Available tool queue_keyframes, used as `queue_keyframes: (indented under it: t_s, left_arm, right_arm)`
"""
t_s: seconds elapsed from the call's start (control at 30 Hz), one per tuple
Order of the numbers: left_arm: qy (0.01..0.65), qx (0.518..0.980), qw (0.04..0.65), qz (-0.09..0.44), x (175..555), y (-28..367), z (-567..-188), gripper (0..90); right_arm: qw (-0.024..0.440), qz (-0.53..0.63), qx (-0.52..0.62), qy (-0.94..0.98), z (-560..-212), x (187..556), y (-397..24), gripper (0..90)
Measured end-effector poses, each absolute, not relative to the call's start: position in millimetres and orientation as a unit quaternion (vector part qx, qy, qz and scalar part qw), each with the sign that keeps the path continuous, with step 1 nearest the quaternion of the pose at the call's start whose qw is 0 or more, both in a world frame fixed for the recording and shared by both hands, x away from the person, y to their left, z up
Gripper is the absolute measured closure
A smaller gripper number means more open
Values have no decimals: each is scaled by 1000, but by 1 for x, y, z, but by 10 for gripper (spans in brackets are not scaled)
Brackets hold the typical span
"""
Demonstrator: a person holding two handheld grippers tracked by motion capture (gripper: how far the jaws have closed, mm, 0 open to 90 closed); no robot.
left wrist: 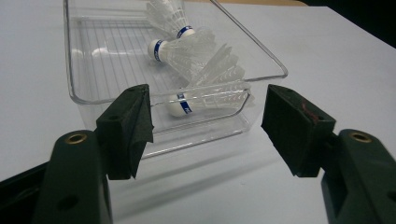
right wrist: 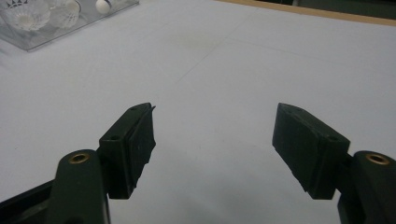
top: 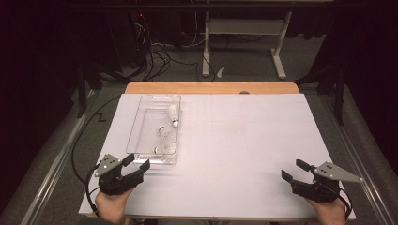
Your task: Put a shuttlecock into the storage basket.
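A clear plastic tray [top: 141,121] lies on the left half of the white table sheet and holds three white shuttlecocks [top: 173,114]. In the left gripper view the tray [left wrist: 79,70] stands just beyond the jaws, with the nearest shuttlecock [left wrist: 205,100] lying on its side against the near wall. My left gripper [top: 138,161] rests at the tray's near end, open and holding nothing [left wrist: 208,123]. At the table's near right my right gripper [top: 295,169] is open over bare sheet [right wrist: 212,140], far from the tray [right wrist: 42,32].
The white sheet [top: 244,140] covers the table, with a wooden edge [top: 211,87] at the far side. Beyond it are a white desk frame [top: 244,42] and loose cables [top: 155,56] on the floor. A black cable [top: 80,140] trails off the left side.
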State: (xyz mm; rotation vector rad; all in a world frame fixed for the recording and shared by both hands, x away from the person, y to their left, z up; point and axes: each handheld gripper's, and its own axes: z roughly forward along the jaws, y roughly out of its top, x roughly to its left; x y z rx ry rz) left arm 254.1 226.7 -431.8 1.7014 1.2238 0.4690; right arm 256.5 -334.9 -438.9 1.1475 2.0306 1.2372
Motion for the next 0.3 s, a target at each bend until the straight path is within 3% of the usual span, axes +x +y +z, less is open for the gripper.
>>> queue_keyframes:
  t_s: [0.3]
  left_arm:
    - [500,696,477,193,254,226,-432,338]
  right_arm:
    - [248,454,421,745,-439,257,-335,301]
